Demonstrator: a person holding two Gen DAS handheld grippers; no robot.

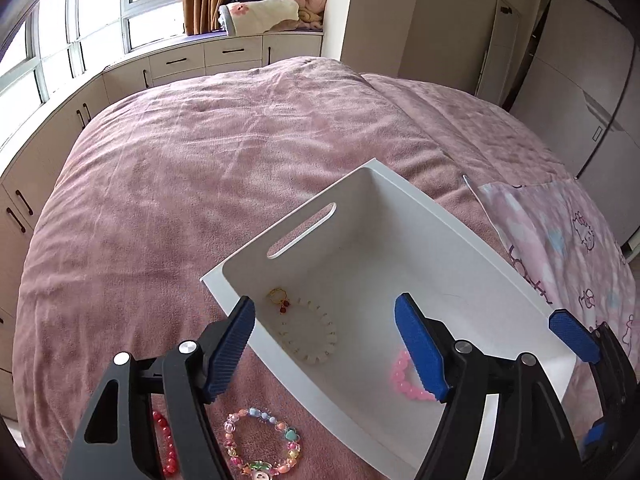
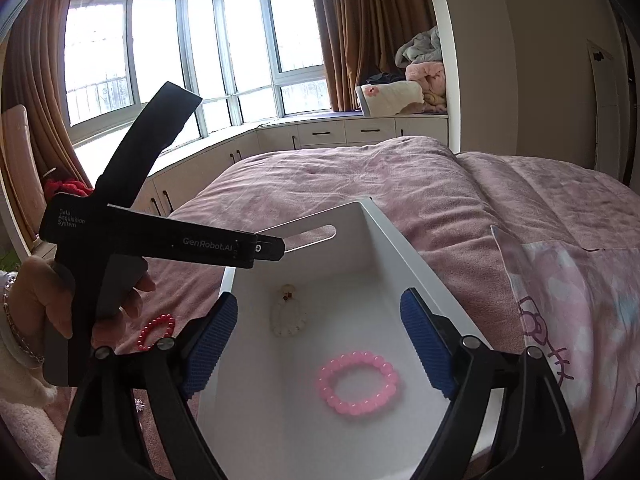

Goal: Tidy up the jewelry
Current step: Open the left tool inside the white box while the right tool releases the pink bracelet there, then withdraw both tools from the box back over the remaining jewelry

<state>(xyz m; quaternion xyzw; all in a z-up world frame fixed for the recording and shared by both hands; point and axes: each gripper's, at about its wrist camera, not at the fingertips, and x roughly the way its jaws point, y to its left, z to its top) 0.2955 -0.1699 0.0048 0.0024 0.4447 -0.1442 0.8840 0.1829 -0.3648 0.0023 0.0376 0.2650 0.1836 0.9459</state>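
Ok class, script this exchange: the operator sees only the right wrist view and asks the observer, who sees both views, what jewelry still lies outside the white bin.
Operator: I see only a red bracelet outside the white bin. Anything else?
Observer: Yes, a multicolour bracelet lies on the blanket next to it.
Operator: Are the left tongs free?
Observer: The left tongs are open and empty, one finger on each side of the bin's near wall.

White bracelet (image 1: 307, 336), pink bracelet (image 1: 404, 376) inside white bin (image 1: 400, 216) on bed
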